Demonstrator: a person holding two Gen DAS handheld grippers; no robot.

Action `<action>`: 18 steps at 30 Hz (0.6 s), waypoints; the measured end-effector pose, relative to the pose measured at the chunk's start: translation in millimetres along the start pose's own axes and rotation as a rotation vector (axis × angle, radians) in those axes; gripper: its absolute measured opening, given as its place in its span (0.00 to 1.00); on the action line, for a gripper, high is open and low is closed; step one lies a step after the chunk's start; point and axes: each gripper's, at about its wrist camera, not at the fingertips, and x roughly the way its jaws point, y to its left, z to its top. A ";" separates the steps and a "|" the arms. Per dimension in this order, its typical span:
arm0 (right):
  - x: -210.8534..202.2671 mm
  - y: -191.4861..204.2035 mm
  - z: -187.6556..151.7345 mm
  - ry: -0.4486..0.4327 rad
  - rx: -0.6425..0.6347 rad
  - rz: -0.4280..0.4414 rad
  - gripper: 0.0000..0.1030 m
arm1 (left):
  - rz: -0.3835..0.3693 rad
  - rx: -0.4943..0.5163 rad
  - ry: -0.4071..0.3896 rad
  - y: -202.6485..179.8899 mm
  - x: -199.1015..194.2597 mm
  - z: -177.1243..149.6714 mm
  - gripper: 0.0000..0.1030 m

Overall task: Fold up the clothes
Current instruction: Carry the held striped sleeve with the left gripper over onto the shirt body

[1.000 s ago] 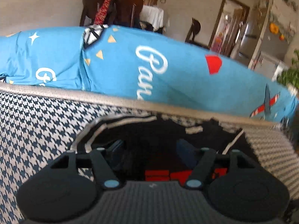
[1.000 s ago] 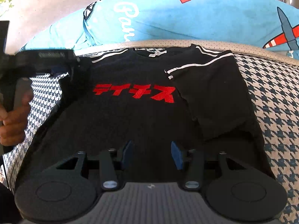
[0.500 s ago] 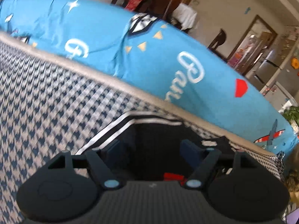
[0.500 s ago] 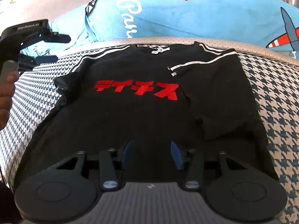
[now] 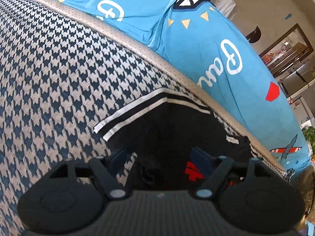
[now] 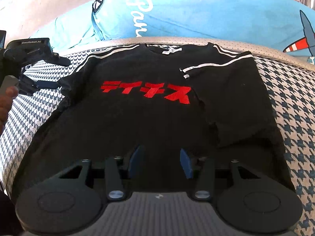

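A black T-shirt (image 6: 149, 122) with red lettering and white shoulder stripes lies face up on the houndstooth cushion (image 6: 291, 90). Its right sleeve (image 6: 226, 90) is folded in over the chest. My left gripper (image 5: 159, 157) is open at the shirt's left sleeve (image 5: 137, 114), its jaws on either side of the sleeve's lower edge. It also shows at the left of the right wrist view (image 6: 57, 73). My right gripper (image 6: 160, 159) is open and empty above the shirt's lower front.
A blue printed sheet (image 6: 196, 15) covers the raised part behind the cushion's grey piped edge (image 5: 126, 37). The houndstooth cushion (image 5: 49, 74) spreads to the left of the shirt. A doorway and furniture (image 5: 291, 55) stand beyond.
My left gripper has swung out from over the shirt to its left sleeve and tilted, staying open. The right gripper has barely moved.
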 end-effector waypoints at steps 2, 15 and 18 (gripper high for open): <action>0.5 0.0 -0.1 0.000 -0.003 0.000 0.46 | -0.010 -0.012 0.018 1.1 2.2 -1.5 0.74; 0.8 -0.6 -1.6 0.000 -0.017 -0.002 0.47 | 0.003 -0.131 -0.021 25.3 29.2 5.2 0.76; 0.6 -1.0 -1.8 0.001 -0.018 -0.001 0.47 | 0.000 -0.156 -0.045 27.6 31.0 8.4 0.76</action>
